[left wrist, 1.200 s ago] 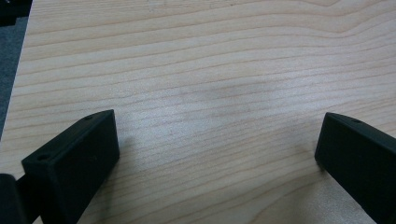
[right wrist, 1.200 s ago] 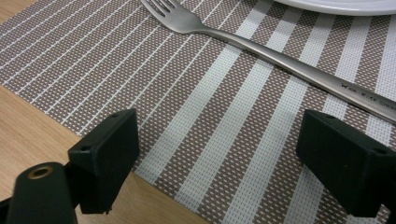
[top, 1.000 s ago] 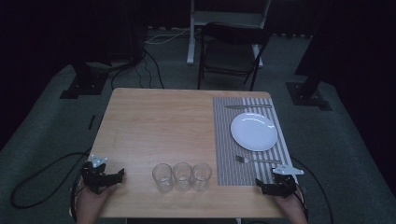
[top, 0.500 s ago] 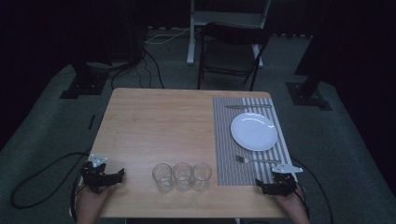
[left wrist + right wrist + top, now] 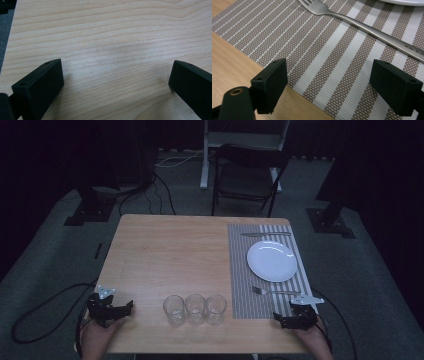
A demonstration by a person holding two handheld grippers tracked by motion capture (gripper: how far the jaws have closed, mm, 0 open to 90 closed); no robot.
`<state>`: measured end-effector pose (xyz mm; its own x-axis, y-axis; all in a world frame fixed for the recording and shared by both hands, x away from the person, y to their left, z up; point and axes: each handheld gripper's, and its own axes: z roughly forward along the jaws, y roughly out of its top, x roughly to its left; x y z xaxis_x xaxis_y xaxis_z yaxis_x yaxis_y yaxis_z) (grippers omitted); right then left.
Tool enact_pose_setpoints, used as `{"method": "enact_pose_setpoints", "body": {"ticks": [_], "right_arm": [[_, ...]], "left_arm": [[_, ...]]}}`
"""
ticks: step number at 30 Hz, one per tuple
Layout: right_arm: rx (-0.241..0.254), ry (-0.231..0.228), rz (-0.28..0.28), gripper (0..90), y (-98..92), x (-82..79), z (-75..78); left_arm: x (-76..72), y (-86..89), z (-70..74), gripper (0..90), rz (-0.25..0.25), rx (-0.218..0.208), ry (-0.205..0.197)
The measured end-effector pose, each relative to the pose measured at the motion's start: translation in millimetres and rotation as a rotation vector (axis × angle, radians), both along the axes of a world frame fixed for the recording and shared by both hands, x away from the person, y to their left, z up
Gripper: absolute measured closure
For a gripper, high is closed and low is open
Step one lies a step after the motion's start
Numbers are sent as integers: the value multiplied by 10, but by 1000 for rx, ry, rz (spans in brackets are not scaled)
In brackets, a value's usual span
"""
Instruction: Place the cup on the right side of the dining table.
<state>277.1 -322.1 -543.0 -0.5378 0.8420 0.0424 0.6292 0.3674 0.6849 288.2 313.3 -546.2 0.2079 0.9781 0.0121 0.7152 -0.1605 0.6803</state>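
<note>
Resting at the near left corner of the wooden table (image 5: 165, 250), the left gripper (image 5: 111, 308) sits with jaws spread wide and nothing between them; its own view shows bare wood grain between the two black jaws, with a strip of grey floor at the upper left edge. The left hand (image 5: 95, 337) behind it is partly cut off by the bottom of the high view.

The right gripper (image 5: 295, 317) sits at the near right corner, jaws likewise wide apart and empty, over the near edge of the striped placemat (image 5: 240, 270). The right hand (image 5: 315, 342) is cut off by the frame too.

On the placemat: a white plate (image 5: 272, 261) toward the right edge of the table, a fork (image 5: 272, 291) just on its near side, and a knife (image 5: 265, 234) on its far side, dim and hard to make out. In the right gripper view the fork (image 5: 367, 27) runs diagonally across the top, its tines and handle end cut off, and a sliver of plate rim (image 5: 404, 2) shows at the upper edge.

Three clear glasses (image 5: 195, 309) stand upright in a row along the near edge, about mid-table, just beside one another; whether they touch cannot be told. Contents not discernible.

A folding chair (image 5: 247, 175) stands beyond the far edge, dark against the unlit room.
</note>
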Motion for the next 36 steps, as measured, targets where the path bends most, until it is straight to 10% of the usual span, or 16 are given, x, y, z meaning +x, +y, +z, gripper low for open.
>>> {"method": "enact_pose_setpoints", "body": {"ticks": [17, 36], "right_arm": [[63, -37, 88, 159, 191, -46, 239], [128, -104, 293, 159, 811, 4, 697]], "left_arm": [[0, 0, 0, 1, 0, 0, 0], [0, 0, 0, 1, 0, 0, 0]]}}
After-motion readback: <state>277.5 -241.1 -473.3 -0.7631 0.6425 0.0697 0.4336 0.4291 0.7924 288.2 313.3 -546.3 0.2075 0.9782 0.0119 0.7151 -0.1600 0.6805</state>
